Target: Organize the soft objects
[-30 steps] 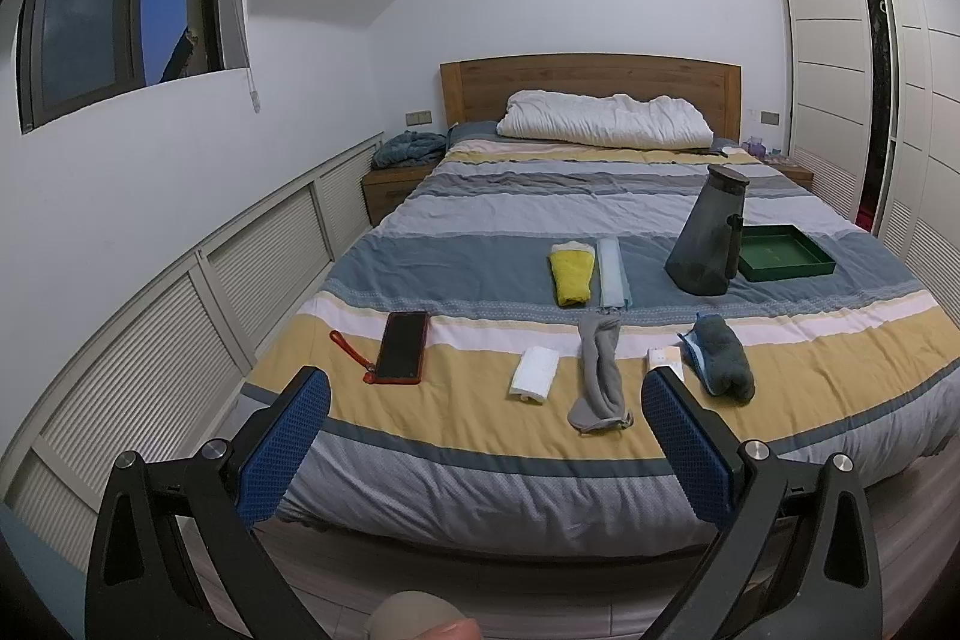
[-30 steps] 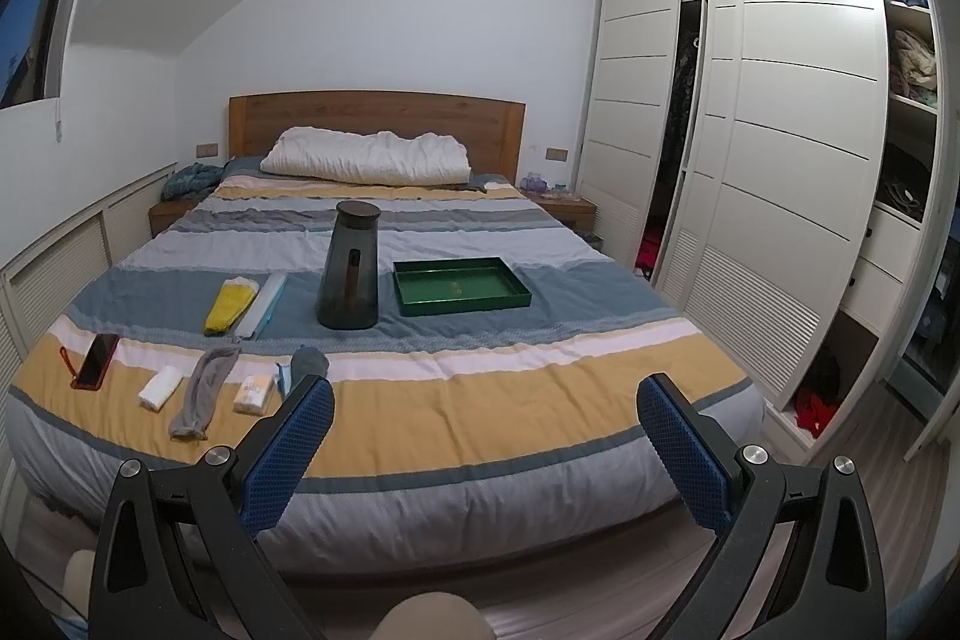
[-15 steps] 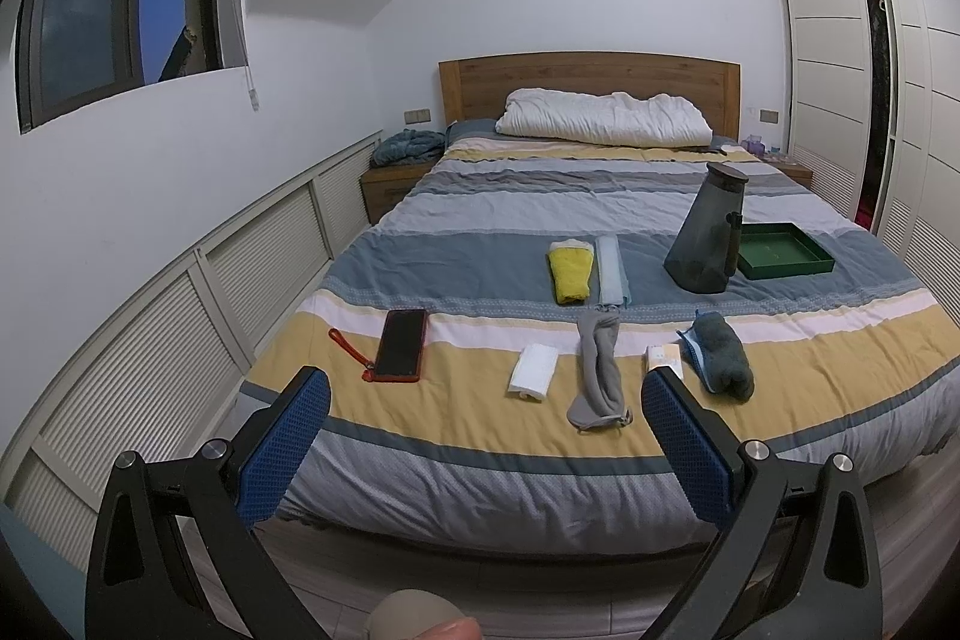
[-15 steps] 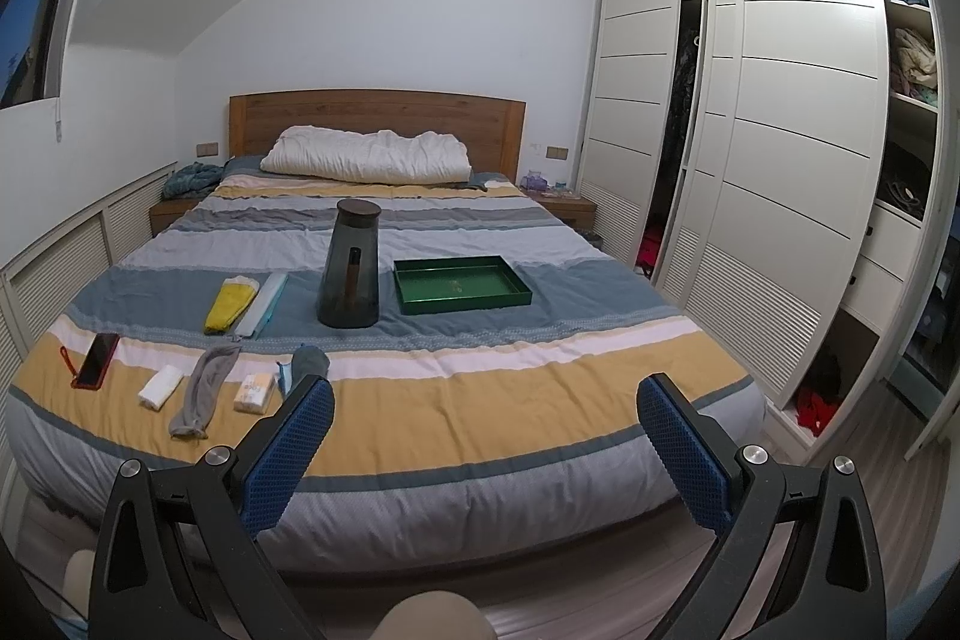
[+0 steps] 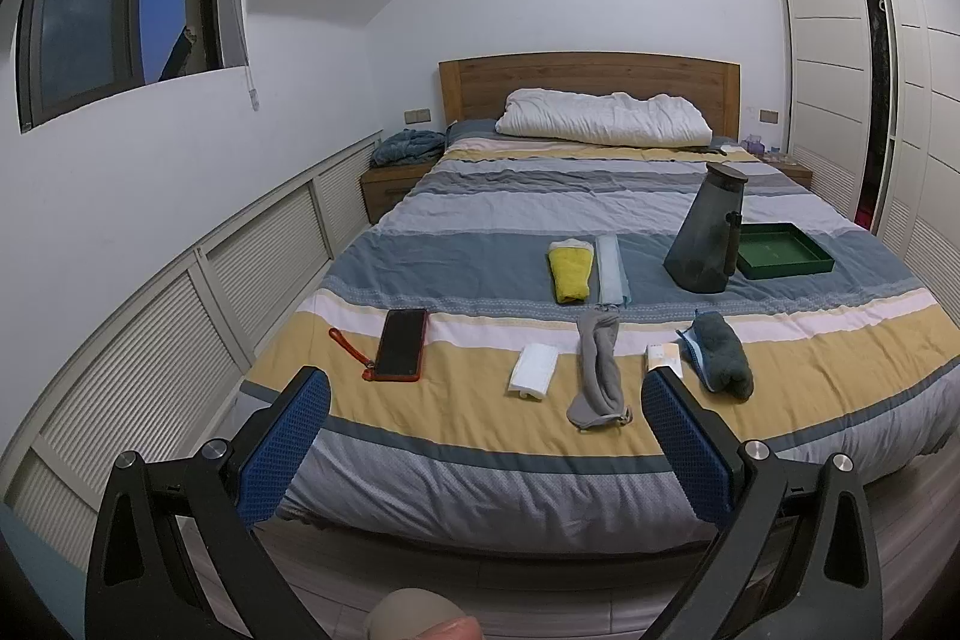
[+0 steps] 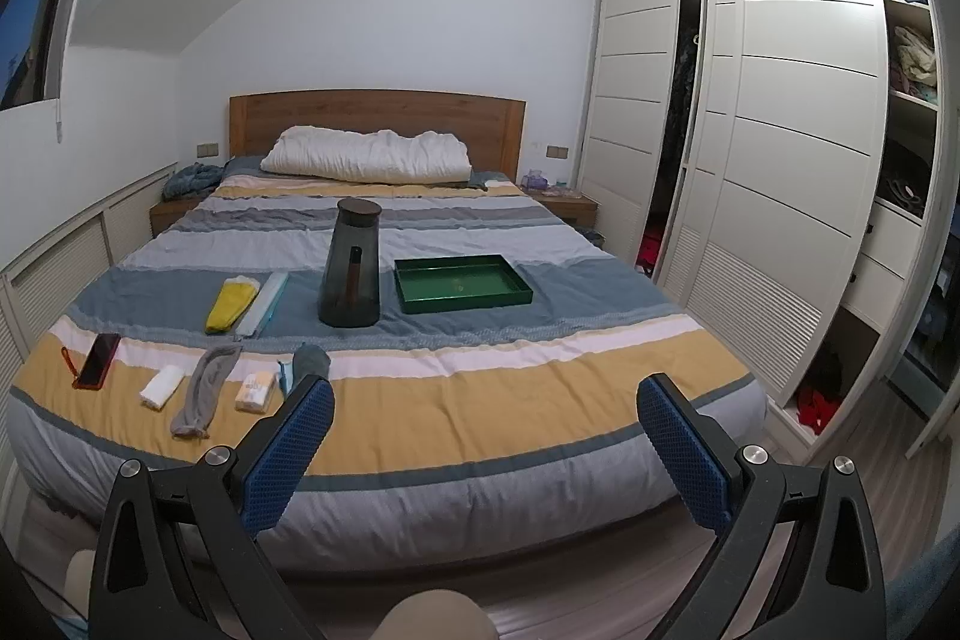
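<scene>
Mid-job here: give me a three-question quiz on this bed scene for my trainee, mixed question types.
1. True or false: the green tray is empty.
2. Which lies nearest the phone? A) white folded cloth B) dark jug C) pillow
3. Fill in: the left gripper and right gripper are both ____ and hold nothing.

Key: 1 true; 2 A; 3 open.

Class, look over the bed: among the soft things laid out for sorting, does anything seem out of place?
Yes. A phone in a red case lies on the yellow stripe at the left, and a dark jug stands upright mid-bed beside the green tray. Both are hard things among cloths. Nothing looks spilled or damaged.
</scene>
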Action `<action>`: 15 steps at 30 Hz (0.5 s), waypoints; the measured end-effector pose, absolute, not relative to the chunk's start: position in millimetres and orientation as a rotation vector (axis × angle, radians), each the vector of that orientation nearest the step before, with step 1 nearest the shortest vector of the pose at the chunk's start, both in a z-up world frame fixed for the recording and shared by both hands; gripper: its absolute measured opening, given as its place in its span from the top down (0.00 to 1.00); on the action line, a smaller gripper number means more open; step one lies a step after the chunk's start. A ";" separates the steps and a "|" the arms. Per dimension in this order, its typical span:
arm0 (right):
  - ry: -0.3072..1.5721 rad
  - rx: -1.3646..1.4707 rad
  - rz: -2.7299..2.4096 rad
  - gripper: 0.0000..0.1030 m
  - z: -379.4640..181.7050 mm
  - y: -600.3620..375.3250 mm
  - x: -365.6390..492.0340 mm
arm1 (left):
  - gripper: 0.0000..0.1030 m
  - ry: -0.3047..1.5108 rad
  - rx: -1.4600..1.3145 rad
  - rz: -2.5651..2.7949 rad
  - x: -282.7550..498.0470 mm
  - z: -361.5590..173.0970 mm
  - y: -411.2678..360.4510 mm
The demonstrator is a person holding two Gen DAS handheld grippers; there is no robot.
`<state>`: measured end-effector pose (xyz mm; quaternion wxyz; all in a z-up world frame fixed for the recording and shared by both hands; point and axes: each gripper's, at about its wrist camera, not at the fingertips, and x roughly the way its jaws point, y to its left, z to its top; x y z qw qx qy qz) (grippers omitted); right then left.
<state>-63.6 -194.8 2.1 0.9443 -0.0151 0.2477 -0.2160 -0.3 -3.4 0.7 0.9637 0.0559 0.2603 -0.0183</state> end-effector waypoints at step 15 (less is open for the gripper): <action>0.509 -0.039 -0.433 0.00 1.0 -192.9 -64.1 | 0.01 0.528 0.113 -0.040 -1.5 -1.1 -2.6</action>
